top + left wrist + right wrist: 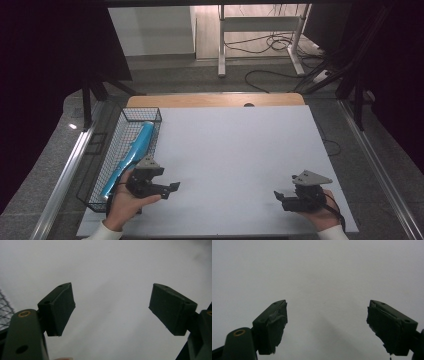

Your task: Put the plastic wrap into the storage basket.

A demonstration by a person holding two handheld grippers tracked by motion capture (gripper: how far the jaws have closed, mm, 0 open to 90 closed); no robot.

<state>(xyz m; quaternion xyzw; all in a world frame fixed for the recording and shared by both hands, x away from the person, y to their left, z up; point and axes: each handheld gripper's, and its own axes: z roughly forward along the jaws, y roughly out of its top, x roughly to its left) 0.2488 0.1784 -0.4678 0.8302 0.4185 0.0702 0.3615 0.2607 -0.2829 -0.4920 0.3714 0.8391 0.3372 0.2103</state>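
Note:
A long blue object [132, 152] lies lengthwise in a black wire basket [141, 109] on the left edge of the table. Just right of the basket's near end, a hand holds my left gripper [170, 190] with its jaws pointing right over the white sheet [235, 145]. In the left gripper view this gripper [112, 305] is open with nothing between its pads, and a bit of basket mesh [3, 312] shows at the left edge. Another hand holds my right gripper [280, 199] near the front right, jaws pointing left. It [327, 322] is open and empty above the bare sheet.
The white sheet covers most of a wooden table whose far edge [215, 100] shows bare. Metal rails [65, 175] run along both sides. Beyond the table are a white desk frame [260, 30], floor cables [270, 45] and dark stand legs [95, 92].

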